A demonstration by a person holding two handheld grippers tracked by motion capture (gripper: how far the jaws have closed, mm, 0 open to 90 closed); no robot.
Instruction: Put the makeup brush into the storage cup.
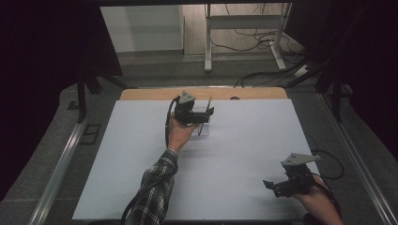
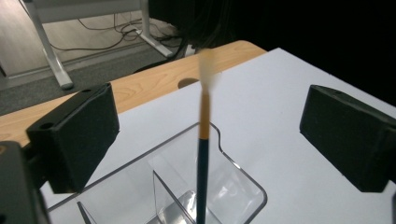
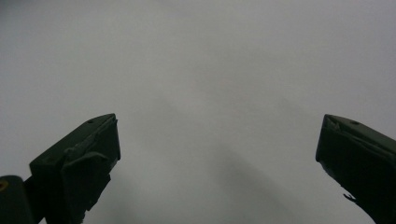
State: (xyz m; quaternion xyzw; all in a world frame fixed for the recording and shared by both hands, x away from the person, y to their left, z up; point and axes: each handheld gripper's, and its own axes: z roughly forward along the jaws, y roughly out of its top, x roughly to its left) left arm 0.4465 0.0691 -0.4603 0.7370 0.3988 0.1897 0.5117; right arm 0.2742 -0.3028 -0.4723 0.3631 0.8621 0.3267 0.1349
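Left gripper (image 2: 205, 140) hovers over a clear plastic organizer (image 2: 243, 179), jaws spread wide, pads touching nothing. A paintbrush (image 2: 203, 154) stands between the jaws, well apart from both, handle end down in the near compartment of the organizer, pale bristles up and level with the jaw tips. It leans on the organizer wall, free of the grip. Divider walls lie just below the left jaw.

Right gripper (image 1: 277, 185) idles low over the white tabletop (image 3: 210, 70), far off to the side, jaws parted and empty.

Risks, as I judge them: the brush stands tall and lightly propped, so a jaw clipping it on withdrawal could tip it out. The organizer looks light; a nudge from either jaw could slide or topple it. A straight lift clear seems safest.
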